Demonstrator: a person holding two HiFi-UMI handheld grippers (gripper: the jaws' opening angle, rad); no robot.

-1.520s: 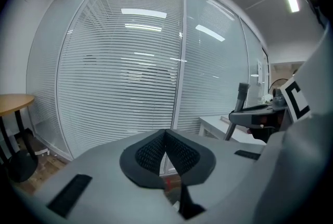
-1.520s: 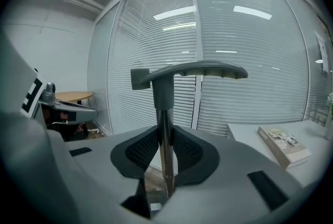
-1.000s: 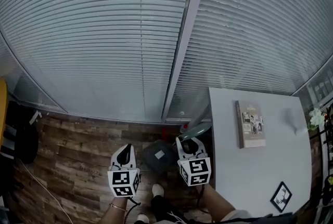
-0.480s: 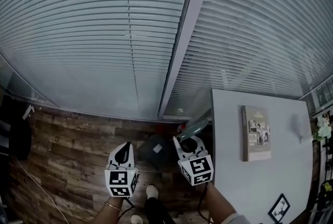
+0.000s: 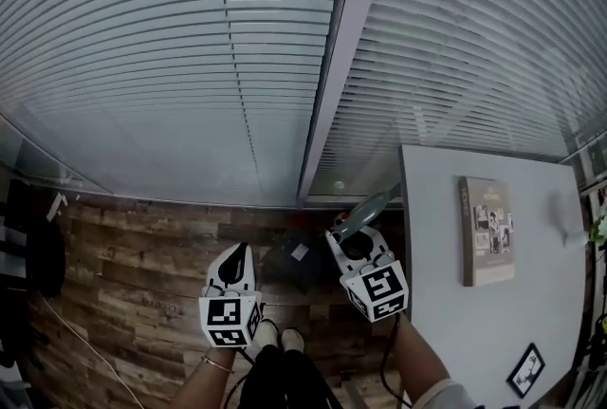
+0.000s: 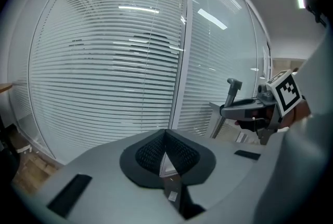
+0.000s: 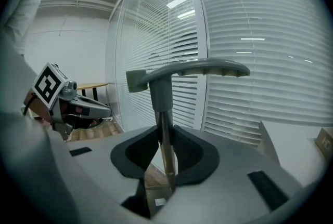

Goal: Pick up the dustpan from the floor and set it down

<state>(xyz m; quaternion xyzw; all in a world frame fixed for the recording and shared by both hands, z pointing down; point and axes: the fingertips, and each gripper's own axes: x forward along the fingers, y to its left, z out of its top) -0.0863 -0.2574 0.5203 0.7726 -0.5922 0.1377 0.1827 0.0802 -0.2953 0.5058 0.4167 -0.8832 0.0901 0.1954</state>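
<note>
Facing both tongs, a glass wall hung with white slatted blinds (image 5: 190,65) fills everything ahead of them, split by a pale upright post (image 5: 334,94) that stands just beyond the right tongs (image 5: 341,231). Beneath both lies a wooden plank floor (image 5: 133,274). Close by the outer side of the right tongs is a white surface (image 5: 436,284), carrying a book (image 5: 487,229) further out and a small picture frame (image 5: 527,369) back toward the person.

The dustpan (image 5: 294,257) hangs with its dark pan low down between the two tongs, nearer the right pair. Its grey handle (image 7: 187,69) rises past the tips of the right tongs and ends in a crosswise grip above them. Whether the pan touches the floor cannot be made out.

The right tongs (image 7: 162,132) are clamped on the handle's thin shaft, one pad pressing each side. The left tongs (image 5: 239,250) sit beside them, well clear of the dustpan, with the jaws (image 6: 165,134) brought together tip to tip and nothing between them.
</note>
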